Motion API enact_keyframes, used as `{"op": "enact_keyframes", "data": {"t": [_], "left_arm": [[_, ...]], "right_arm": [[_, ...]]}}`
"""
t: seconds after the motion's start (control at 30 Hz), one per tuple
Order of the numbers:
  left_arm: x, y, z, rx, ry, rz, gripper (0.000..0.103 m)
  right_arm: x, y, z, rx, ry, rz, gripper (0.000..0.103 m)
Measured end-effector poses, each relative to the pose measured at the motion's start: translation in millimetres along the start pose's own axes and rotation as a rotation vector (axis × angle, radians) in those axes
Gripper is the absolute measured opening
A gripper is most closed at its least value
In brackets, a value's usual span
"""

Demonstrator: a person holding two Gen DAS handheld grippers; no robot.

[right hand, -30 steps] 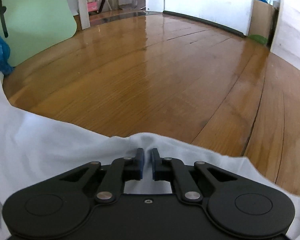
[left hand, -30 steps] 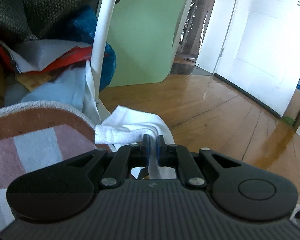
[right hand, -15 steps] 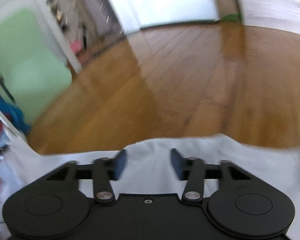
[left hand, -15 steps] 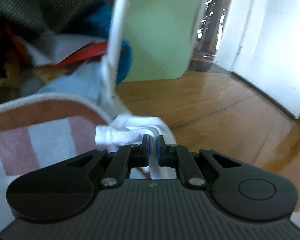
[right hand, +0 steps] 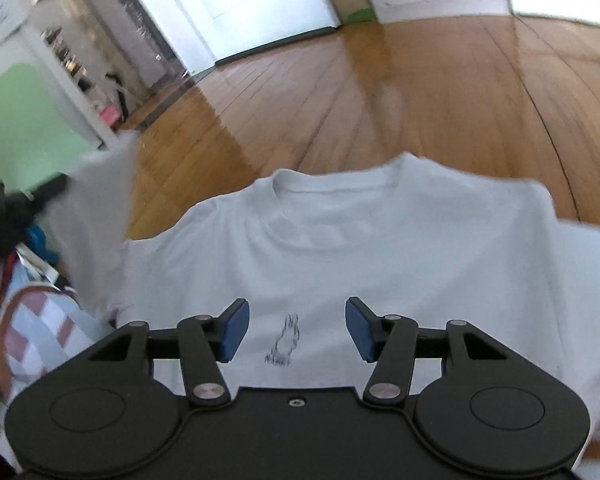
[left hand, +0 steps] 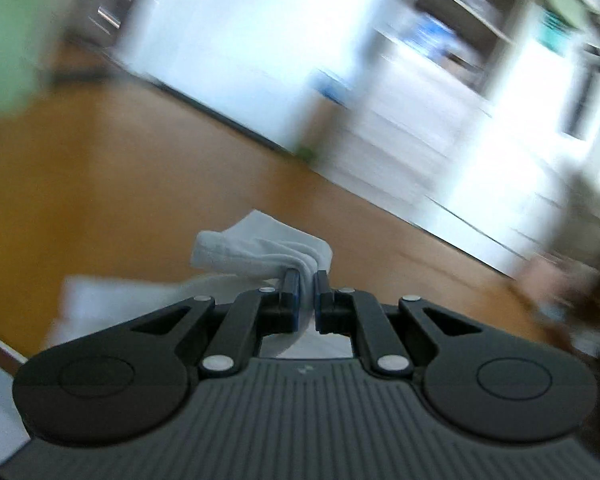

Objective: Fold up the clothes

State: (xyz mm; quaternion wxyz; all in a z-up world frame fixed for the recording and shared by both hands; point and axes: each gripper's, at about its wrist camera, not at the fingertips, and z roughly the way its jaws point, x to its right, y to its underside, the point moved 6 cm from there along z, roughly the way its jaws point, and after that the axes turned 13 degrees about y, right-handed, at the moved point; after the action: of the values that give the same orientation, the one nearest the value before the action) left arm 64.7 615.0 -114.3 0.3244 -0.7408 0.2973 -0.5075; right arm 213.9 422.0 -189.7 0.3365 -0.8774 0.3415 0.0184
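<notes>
My left gripper (left hand: pixel 308 280) is clamped on a bunched fold of the white T-shirt (right hand: pixel 340 248), the cloth bulging out ahead of its tips; the left view is blurred. My right gripper (right hand: pixel 296 330) stands wide apart, holding nothing, directly over the shirt's chest. The shirt lies spread ahead of it and beneath it, collar (right hand: pixel 336 184) at the far end, long axis running straight away from the fingers. A raised flap of cloth (right hand: pixel 100 208) stands ahead to the left. I judge the right gripper nearer the body; which fold is due cannot be settled.
</notes>
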Motion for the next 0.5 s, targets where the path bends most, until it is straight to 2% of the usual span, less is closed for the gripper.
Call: {"op": "enact_keyframes", "data": {"t": [0.03,0.07,0.17,0.27,0.33,0.4,0.5], "left_arm": [[14.6,18.4,16.7,-0.085,0.052,-0.012,0.035],[21.8,33.3,25.9,-0.139,0.068,-0.024,0.044],[27.5,65.7,37.5,-0.234,0.05,-0.048,0.046],[12.9,63.8,25.8,-0.242,-0.025,-0.008,0.048],[-1.6,57.5,11.6,-0.221,-0.104,0.035,0.054],[-21.8,55.0,-2.3,-0.212,-0.215,0.079,0.057],[-60.4,49.7,-22.0,-0.205,-0.335,0.076,0.057]], "right_arm": [[6.4,3.4,-4.8,-0.001,0.002,0.009,0.059],[12.8,6.8,-9.7,-0.003,0.004,0.019,0.059],[24.7,18.2,-10.7,-0.021,0.027,0.04,0.059],[31.3,24.4,-14.3,-0.038,0.024,0.065,0.059],[32.1,21.5,-15.1,-0.033,0.031,0.054,0.059],[33.6,16.8,-14.1,-0.021,0.047,0.037,0.059],[36.9,8.6,-7.7,-0.003,0.063,0.043,0.06]]}}
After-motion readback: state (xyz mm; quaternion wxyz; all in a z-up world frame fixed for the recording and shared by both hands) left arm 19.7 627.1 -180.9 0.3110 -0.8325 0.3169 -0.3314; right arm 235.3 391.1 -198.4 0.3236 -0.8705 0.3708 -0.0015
